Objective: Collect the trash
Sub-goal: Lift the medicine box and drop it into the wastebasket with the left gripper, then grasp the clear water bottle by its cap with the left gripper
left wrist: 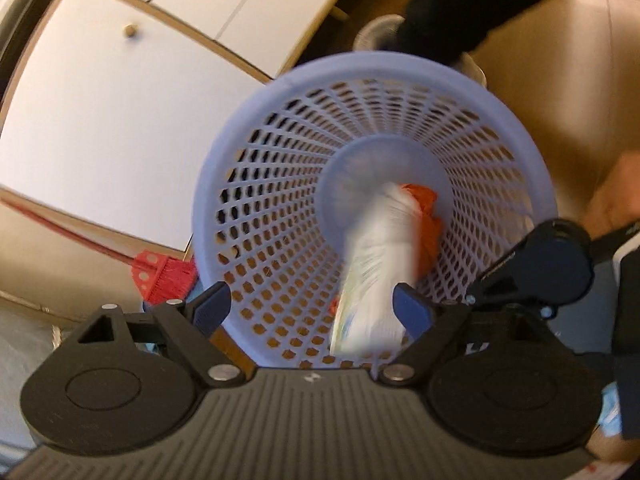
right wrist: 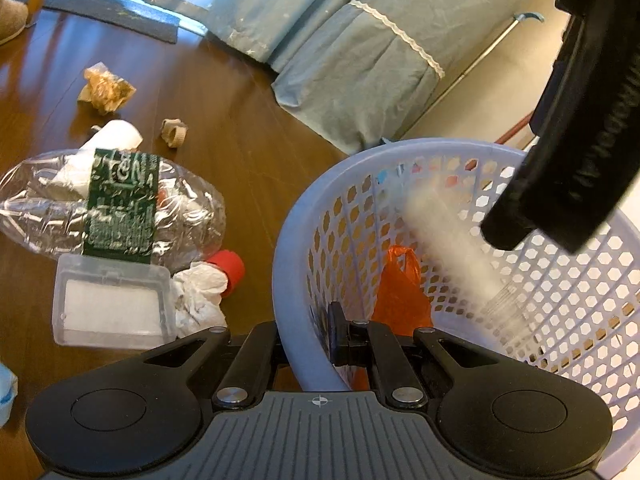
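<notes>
A lavender mesh basket (left wrist: 224, 168) fills the left wrist view, seen from above. My left gripper (left wrist: 312, 310) hangs open over its mouth. A white wrapper-like piece (left wrist: 376, 268), motion-blurred, is between the fingers and apart from the left pad. Orange plastic (left wrist: 428, 216) lies at the basket's bottom. In the right wrist view my right gripper (right wrist: 316, 340) is shut on the basket's near rim (right wrist: 288, 248). The same white piece (right wrist: 452, 248) streaks down inside the basket beside the orange bag (right wrist: 400, 292), under the black left gripper body (right wrist: 568, 152).
On the brown floor left of the basket lie a crushed clear bottle (right wrist: 116, 204) with a red cap (right wrist: 230, 268), a clear plastic box (right wrist: 112, 308), white tissue (right wrist: 200, 296), crumpled brown paper (right wrist: 106, 88) and a cardboard ring (right wrist: 174, 132). Blue bedding (right wrist: 360, 60) hangs behind. A red broom (left wrist: 164, 276) leans by white cabinets (left wrist: 100, 120).
</notes>
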{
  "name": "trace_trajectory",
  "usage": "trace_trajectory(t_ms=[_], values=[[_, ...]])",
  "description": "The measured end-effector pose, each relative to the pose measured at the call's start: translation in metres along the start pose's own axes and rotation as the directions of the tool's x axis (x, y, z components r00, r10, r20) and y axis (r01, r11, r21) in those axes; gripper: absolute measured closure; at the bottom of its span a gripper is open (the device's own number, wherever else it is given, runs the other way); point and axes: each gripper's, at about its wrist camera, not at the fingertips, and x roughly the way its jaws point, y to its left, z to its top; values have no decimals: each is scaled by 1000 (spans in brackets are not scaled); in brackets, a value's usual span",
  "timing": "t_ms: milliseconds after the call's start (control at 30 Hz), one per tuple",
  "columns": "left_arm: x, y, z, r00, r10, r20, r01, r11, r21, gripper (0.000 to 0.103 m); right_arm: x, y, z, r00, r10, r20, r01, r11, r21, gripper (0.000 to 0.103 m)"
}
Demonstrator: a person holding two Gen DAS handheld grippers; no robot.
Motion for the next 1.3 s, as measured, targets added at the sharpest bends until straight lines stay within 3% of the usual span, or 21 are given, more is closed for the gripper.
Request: trace_trajectory(t_ms=[133,267,433,500,567,633,700,800,900,1067,1133,1200,1300], values=[[-17,11,-25,999,23,-34,-24,999,-42,17,0,0,-1,1000,-3,4,3,1000,2,100],[-30,22,-76,991,28,-133,-47,989,-144,17,0,0,-1,1000,-5,4,5,1000,0,100],[-46,31,-160,952,1,-305,-98,948,-303,17,-1,0,-1,1000,-7,3,7,1000,-8,100],[-51,31,-191,930,-34,-367,-118,916,-384,17,-1,1,-2,1000,-6,1,6,1000,-14,100],[-55,30,-218,908,-89,-408,-131,867,-480,18,-1,2,-3,1000,-5,-1,5,1000,-22,100],[-62,29,-245,891,-157,-426,-144,793,-592,19,-3,3,-4,1000,-4,-2,4,1000,-29,100],[-67,21,-260,880,-231,-415,-135,716,-685,24,-4,2,-6,1000,-4,-4,4,999,-32,100],[-62,7,-273,879,-329,-345,-87,601,-794,29,-4,3,-6,1000,-3,-7,3,999,-41,100],[-52,-7,-275,874,-413,-256,2,529,-848,32,-5,4,-6,1000,-3,-7,3,999,-49,100],[-26,-29,-264,854,-499,-149,115,458,-881,37,-4,5,-6,1000,-1,-8,0,998,-56,100],[-15,-40,-259,841,-526,-131,139,443,-885,38,-4,5,-6,1000,-1,-6,1,998,-56,100],[-10,-51,-256,826,-550,-123,163,443,-882,43,-4,5,-6,1000,-1,-5,1,999,-53,100],[-5,-70,-253,804,-578,-139,197,480,-855,48,-2,5,-4,1000,-2,-4,2,999,-48,100]])
